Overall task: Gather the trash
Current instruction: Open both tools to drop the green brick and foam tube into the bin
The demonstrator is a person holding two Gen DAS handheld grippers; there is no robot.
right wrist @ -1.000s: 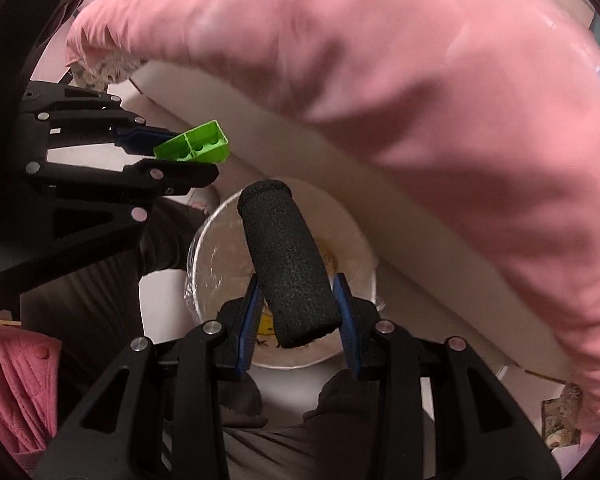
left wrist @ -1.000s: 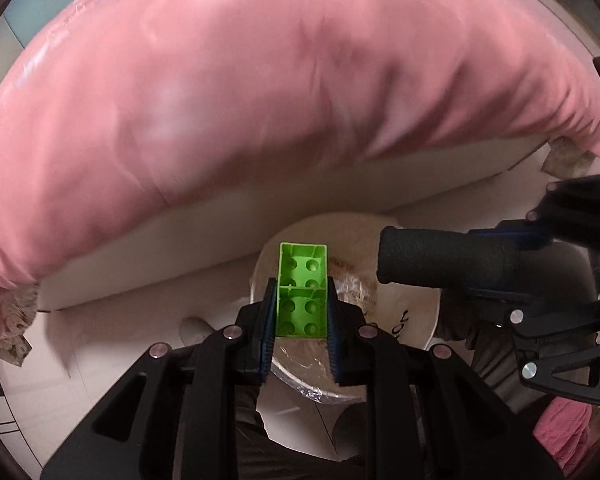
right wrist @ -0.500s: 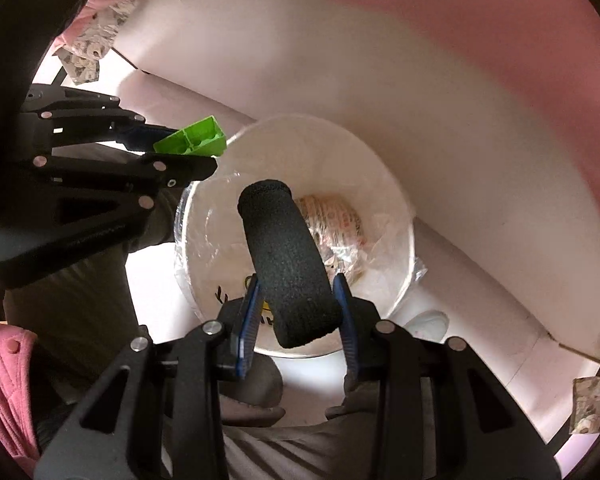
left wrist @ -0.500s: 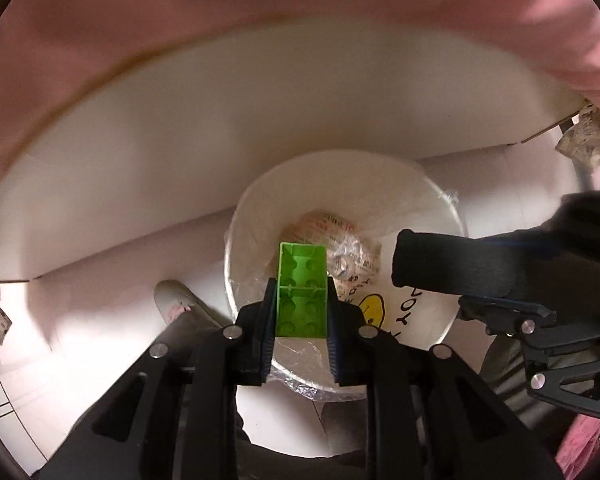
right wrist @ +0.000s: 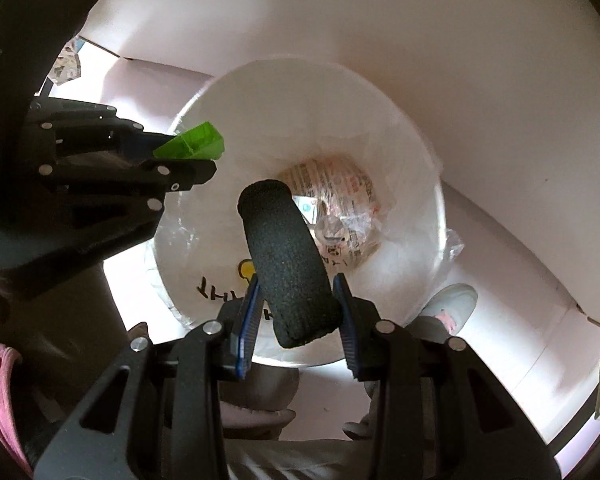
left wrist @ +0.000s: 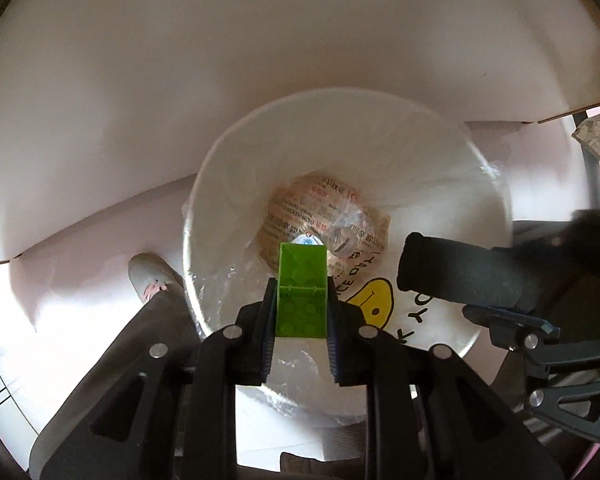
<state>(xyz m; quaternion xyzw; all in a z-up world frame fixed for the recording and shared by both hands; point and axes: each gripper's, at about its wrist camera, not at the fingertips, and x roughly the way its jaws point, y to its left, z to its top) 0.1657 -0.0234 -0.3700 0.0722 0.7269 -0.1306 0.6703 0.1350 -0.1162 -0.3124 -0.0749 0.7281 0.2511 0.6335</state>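
My left gripper [left wrist: 300, 304] points down, fingers [left wrist: 269, 312] clamped on green toy brick [left wrist: 302, 300], held over open mouth of white bin [left wrist: 496, 248]. My right gripper [right wrist: 296, 308] beside it, fingers [right wrist: 249, 312] closed tight around black foam cylinder [right wrist: 286, 256], also above bin. Clear liner inside bin; crumpled printed wrapper [left wrist: 320, 208] lies at bottom. Grey shoe [left wrist: 150, 280] on floor just beside bin.

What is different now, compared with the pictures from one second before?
Both grippers have come down toward the white bin; it fills the view and the pink cloth is gone from sight. Unchanged: the left gripper still clamps the green block, the right gripper the black foam tube.
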